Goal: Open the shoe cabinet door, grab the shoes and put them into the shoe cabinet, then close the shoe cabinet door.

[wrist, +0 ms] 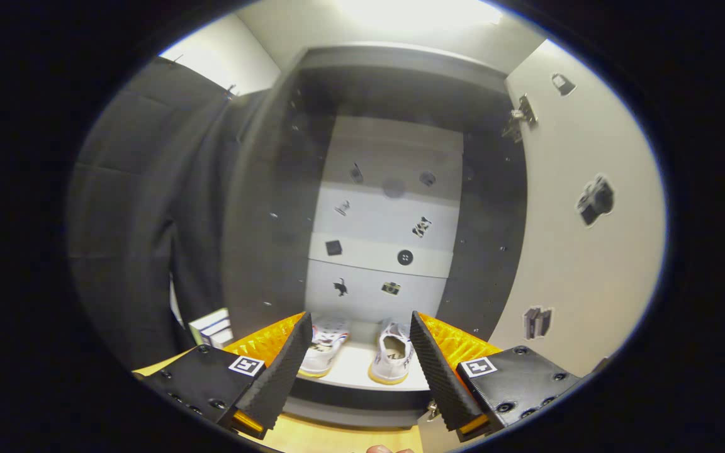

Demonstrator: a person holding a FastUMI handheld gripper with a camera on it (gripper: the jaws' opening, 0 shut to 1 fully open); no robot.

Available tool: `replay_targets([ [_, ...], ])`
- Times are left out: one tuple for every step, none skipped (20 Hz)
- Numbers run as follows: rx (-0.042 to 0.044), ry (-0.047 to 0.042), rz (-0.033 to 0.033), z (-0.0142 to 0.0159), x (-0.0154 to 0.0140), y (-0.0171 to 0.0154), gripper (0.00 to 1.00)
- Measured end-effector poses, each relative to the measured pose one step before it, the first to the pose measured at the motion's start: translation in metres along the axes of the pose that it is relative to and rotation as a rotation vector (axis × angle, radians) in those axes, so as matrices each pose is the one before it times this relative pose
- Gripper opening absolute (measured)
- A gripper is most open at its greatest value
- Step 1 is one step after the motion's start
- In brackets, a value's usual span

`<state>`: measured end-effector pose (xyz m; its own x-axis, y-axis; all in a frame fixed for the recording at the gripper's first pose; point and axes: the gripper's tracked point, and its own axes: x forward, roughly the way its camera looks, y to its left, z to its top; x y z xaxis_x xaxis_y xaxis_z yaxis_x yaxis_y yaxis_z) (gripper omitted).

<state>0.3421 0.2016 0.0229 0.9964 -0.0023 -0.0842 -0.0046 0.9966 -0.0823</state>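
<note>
Gripper view: The gripper point(360, 352) points into the open cabinet point(394, 94). Its fingers are spread wide apart and grasp nothing. Two shoes point(357, 352) stand side by side on the cabinet's bottom shelf point(353, 370), beyond the fingers and seen between them, heels toward the camera. The door point(583, 239) is swung open to the right, with a hinge point(522, 116) near its top. Small stickers point(405, 257) mark the back panel and the door's inner face. A small box point(211, 327) sits left of the cabinet, beside the left finger.
</note>
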Motion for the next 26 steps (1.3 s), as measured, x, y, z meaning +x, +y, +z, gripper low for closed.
replay_targets([
  [0.02555, -0.01080, 0.02087, 0.00445, -0.02178, 0.00601, 0.97],
  [0.01384, -0.00892, 0.02894, 0.00216, -0.02236, 0.00677, 0.97],
  [0.00002, -0.00300, 0.02018, 0.00033, -0.02190, 0.00367, 0.97],
  [-0.00160, -0.00173, 0.01644, -0.00071, -0.02082, 0.00139, 0.98],
  [0.00790, 0.00329, 0.00929, -0.00113, -0.02196, 0.00107, 0.97],
  [0.01371, 0.00110, 0.01248, 0.00061, -0.02302, 0.00011, 0.98],
  [0.02356, 0.00356, 0.00506, 0.00124, -0.02150, -0.00187, 0.97],
  [0.01796, -0.00218, 0.00122, 0.00485, -0.02190, -0.00541, 0.97],
  [0.00738, -0.00708, -0.01410, 0.00594, -0.01907, -0.00933, 0.97],
  [0.00188, -0.01019, -0.02765, 0.00565, -0.02027, -0.01420, 0.97],
  [0.00272, -0.00861, -0.02642, 0.00513, -0.01595, -0.01337, 0.97],
  [0.00596, -0.00818, -0.03050, 0.00567, -0.01676, -0.01603, 0.97],
  [0.01606, -0.00555, -0.02062, 0.00400, -0.01248, -0.01332, 0.97],
  [0.02505, 0.00228, -0.01235, 0.00142, -0.01209, -0.01118, 0.97],
  [0.02369, 0.00305, -0.01562, 0.00035, -0.01109, -0.01202, 0.97],
  [0.00768, -0.00352, -0.02492, 0.00151, -0.00820, -0.01704, 0.97],
  [-0.00485, -0.01017, -0.03451, 0.00251, -0.00548, -0.02375, 0.97],
  [-0.00350, -0.00143, -0.02602, -0.00068, -0.00333, -0.01837, 0.97],
  [0.00547, 0.00542, -0.01848, -0.00262, -0.00335, -0.01738, 0.97],
  [0.01659, -0.00047, 0.00408, -0.00094, -0.00147, -0.01317, 0.97],
  [0.01992, -0.00036, 0.00041, -0.00230, 0.00321, -0.01545, 0.97],
  [0.01755, -0.00569, 0.01112, 0.00105, 0.00322, -0.01506, 0.98],
  [0.00527, -0.00533, 0.00817, 0.00010, 0.00589, -0.01462, 0.98],
  [-0.00067, 0.00280, 0.00269, -0.00071, 0.00888, -0.01627, 0.98],
  [0.00338, 0.00785, 0.00571, -0.00246, 0.01131, -0.01566, 0.98],
  [0.01512, -0.00140, 0.01181, -0.00022, 0.00696, -0.01080, 0.98],
])
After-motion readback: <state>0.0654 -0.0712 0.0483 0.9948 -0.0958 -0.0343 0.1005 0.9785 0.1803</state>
